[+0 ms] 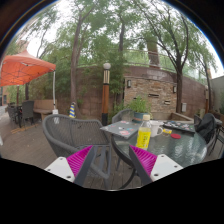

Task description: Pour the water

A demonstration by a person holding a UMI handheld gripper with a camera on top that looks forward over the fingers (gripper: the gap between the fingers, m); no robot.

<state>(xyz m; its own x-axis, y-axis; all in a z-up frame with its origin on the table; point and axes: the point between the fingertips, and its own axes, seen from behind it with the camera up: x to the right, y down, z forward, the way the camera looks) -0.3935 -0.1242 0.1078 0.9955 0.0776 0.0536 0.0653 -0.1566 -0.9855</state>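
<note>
In the gripper view, the gripper (113, 163) is held level and well back from the work, its two fingers spread wide with nothing between them; the pink pads (79, 159) face each other across an empty gap. That wide stance reads as readiness for a grasp rather than a carry.

Beyond the fingers and slightly right stands a glass patio table (175, 148). On it, a yellow bottle (145, 135) with a pale cap stands upright near the table's near-left edge, the likeliest vessel for pouring water. It sits close to that edge, so it is easy to reach from this side. Farther right on the table lie some flat items and a dark object I cannot identify; no receiving cup is clearly visible.

A grey wicker chair (72, 131) stands to the left of the table, between the gripper and the far brick wall (160, 95). An orange umbrella (22, 68) shades seating at far left.

Judging from this, the task has barely begun: the bottle is untouched, and the gripper needs to travel forward and right to frame it.
</note>
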